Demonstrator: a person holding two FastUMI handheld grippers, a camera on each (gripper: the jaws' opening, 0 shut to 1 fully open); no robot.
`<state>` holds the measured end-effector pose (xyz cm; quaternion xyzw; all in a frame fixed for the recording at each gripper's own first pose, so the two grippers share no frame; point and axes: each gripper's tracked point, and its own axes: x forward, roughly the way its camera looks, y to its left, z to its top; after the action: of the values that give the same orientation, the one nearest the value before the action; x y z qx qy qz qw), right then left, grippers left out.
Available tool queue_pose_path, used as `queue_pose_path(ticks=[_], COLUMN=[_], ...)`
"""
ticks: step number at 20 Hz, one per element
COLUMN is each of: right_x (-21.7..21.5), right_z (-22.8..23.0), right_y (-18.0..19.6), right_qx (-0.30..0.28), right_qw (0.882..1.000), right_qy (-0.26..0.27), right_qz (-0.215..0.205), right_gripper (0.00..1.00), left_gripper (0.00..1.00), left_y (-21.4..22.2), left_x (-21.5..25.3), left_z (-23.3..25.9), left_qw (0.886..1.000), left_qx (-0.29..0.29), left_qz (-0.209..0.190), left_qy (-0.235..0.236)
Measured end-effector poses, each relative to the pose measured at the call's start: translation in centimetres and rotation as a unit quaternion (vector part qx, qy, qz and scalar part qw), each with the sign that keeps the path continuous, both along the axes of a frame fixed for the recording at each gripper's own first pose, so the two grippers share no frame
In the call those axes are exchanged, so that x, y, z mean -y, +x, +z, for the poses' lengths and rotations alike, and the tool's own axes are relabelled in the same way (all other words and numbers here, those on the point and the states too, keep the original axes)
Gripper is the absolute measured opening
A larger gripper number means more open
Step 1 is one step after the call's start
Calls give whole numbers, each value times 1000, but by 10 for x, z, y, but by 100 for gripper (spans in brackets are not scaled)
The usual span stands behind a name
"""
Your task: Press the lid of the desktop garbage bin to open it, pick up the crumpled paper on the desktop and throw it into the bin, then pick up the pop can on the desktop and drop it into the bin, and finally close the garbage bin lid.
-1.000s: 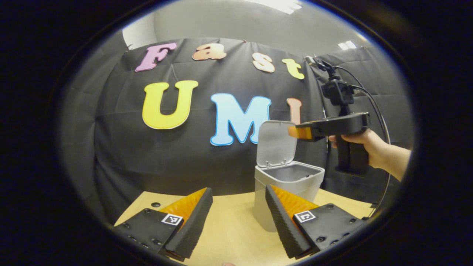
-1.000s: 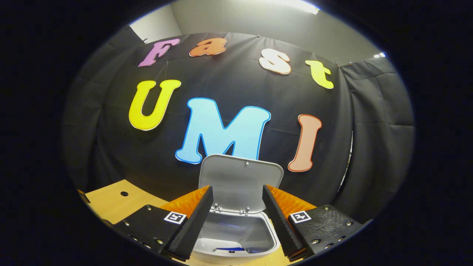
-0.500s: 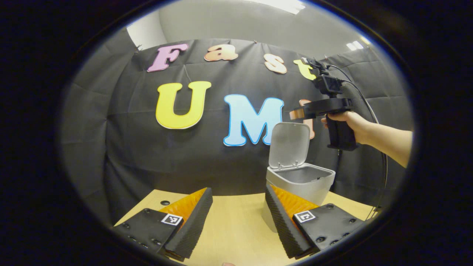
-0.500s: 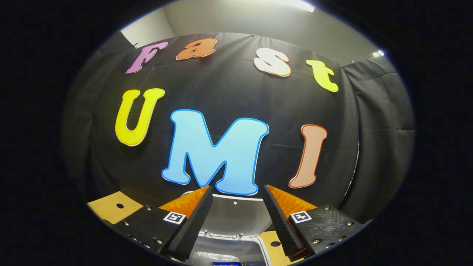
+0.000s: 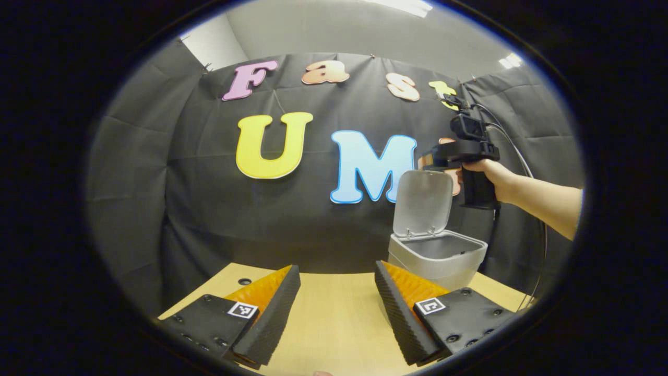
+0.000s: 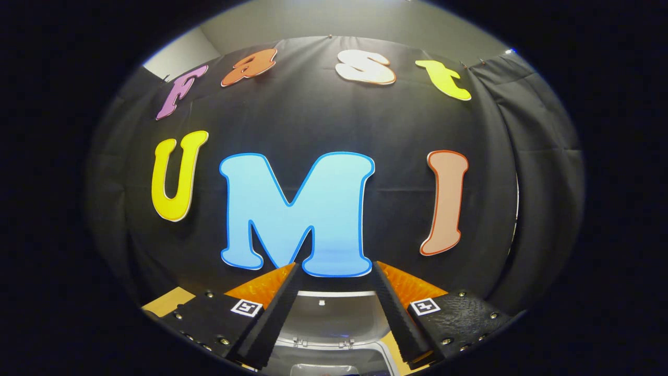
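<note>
The grey bin (image 5: 437, 258) stands on the wooden table (image 5: 334, 318) at the right, its lid (image 5: 421, 201) swung upright. My left gripper (image 5: 336, 269) hovers low over the table, left of and nearer than the bin, open with nothing between its fingers. A hand (image 5: 488, 169) holds my right gripper (image 5: 436, 155) just above the lid's top edge. In the right gripper view, the right gripper (image 6: 335, 266) is open. The lid's inner face (image 6: 331, 318) lies below and between its fingers, with the hinge (image 6: 321, 342) and the bin's mouth lower down.
The black cloth wall hangs close behind the bin. A small round hole (image 5: 243, 281) marks the table's back left part. A cable (image 5: 527, 167) loops from the right gripper down behind the forearm (image 5: 548, 203). A corner of the table (image 6: 164, 303) shows at the lower left.
The right gripper has risen from over the bin's mouth and moved back to above the lid's top edge. The left gripper has shifted left, so the bin sits farther right.
</note>
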<state>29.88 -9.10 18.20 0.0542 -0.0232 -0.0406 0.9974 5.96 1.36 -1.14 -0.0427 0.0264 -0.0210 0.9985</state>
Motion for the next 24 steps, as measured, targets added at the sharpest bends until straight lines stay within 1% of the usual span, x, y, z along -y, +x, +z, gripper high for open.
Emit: queue_pose_path(ticks=[3,8,9,10,14,15,16,17,18,20,21,22,23,24], right_x=[-1,-3,-4,-5,-11,-13,-14,-16,-18,-20,-22,-24,-25,-28], right_z=[-4,-10,-13,-16,-32,-37,-41,-47,-52,-65,-71,-77,-83,-90], right_y=[-4,-24,-29,-35,-66,-74,-80,-86,-91,-99,-102,-103,-104,-104], right_qx=[-3,2,2,3,6,10,14,16,16,7,1,-3,-7,-14], right_qw=[1000,999,999,999,999,999,999,999,999,998,998,998,998,998], right_qy=[15,20,19,18,4,-1,-6,-11,-15,-20,-22,-23,-23,-22], right_qz=[15,28,31,33,41,43,45,47,49,53,54,54,53,53], right_gripper=[88,88,88,88,88,88,88,86,88,88,88,88,88,88], left_gripper=[96,94,97,97,97,94,94,90,94,94,91,97,94,94], left_y=[3,-4,-7,-11,-40,-48,-57,-62,-68,-79,-81,-82,-81,-77], left_x=[6,20,24,28,32,32,30,26,23,18,17,19,21,22], left_z=[0,3,4,5,5,1,-4,-7,-11,-13,-13,-11,-10,-11], left_qw=[1000,1000,1000,1000,999,999,999,998,998,997,998,998,998,999], left_qx=[0,3,4,4,3,0,-3,-8,-13,-15,-14,-11,-9,-11], left_qz=[4,9,10,13,35,41,48,56,63,69,68,62,52,44], left_qy=[-4,7,5,3,-3,-7,-8,-5,1,11,12,13,15,19])
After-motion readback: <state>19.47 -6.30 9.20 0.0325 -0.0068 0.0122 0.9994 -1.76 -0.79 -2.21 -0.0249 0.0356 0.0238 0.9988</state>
